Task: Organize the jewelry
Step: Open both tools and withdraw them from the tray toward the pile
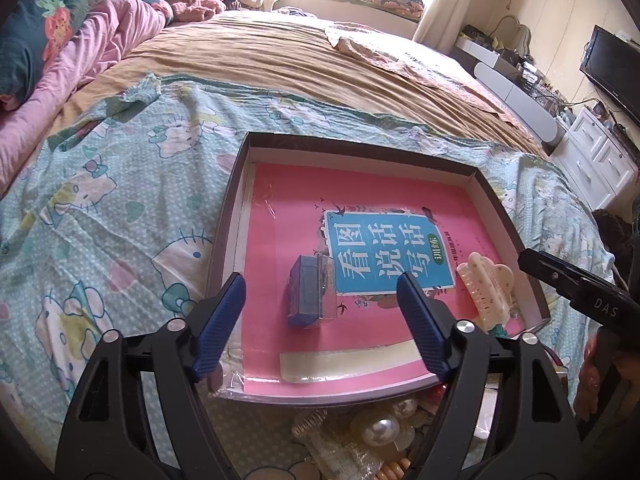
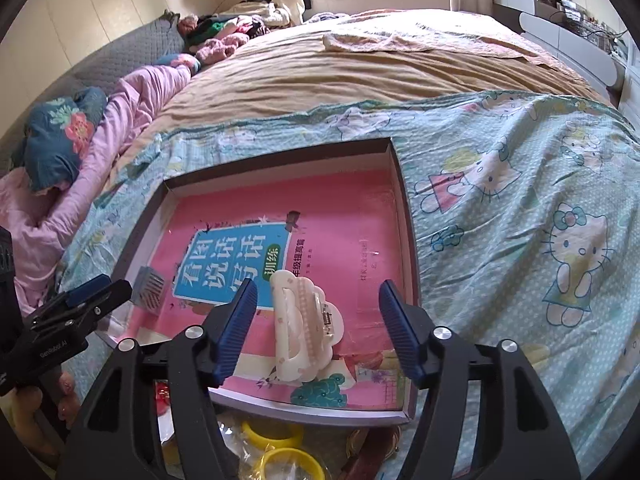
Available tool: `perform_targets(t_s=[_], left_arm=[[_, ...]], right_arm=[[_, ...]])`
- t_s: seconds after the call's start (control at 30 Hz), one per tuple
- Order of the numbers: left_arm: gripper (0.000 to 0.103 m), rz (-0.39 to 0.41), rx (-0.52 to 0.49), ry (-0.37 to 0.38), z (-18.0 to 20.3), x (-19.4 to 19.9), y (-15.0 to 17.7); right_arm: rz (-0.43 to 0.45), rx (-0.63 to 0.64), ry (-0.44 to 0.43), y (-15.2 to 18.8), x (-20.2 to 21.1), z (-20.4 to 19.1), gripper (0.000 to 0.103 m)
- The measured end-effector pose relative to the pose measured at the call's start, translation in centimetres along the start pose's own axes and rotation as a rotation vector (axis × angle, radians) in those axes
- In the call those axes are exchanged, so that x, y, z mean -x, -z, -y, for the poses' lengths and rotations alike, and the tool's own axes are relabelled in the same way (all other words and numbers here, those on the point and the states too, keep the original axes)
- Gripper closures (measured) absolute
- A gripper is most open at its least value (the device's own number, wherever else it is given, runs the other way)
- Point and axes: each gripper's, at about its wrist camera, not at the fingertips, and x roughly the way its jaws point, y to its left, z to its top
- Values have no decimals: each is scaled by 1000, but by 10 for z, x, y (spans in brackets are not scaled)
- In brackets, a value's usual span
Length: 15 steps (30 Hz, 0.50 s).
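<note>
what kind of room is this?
A lived-in bedroom, most likely: a big bed with rumpled blankets fills the view, a TV sits on a white dresser, and the tray rests on the bedspread.

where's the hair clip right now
The hair clip lies in the box on the pink book, near the front right corner, between the open right claw.

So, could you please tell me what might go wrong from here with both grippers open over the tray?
The tray sits on soft bedding, so pressing down could tilt it and slide the hair claw or the small clear box. The claw lies close to the tray's near edge and might get nudged out. Loose pearls and yellow bangles lie below the fingers and could be knocked.
</note>
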Motion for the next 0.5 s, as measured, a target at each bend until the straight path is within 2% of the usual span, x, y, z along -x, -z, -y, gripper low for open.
perform_targets(t_s=[0.13,0.27,0.3,0.5], left_arm=[[23,17,7,-11,0,11,-1],[14,32,16,-12,-1,23,-2],[10,36,20,-12,-1,27,-2],[10,62,24,-11,-1,44,0]], right_arm=[[48,-10,-13,-1,19,1,29],[103,-10,-22,3,43,1,22],[116,-8,-23,4,49,2,20],[184,13,-19,11,79,2,14]])
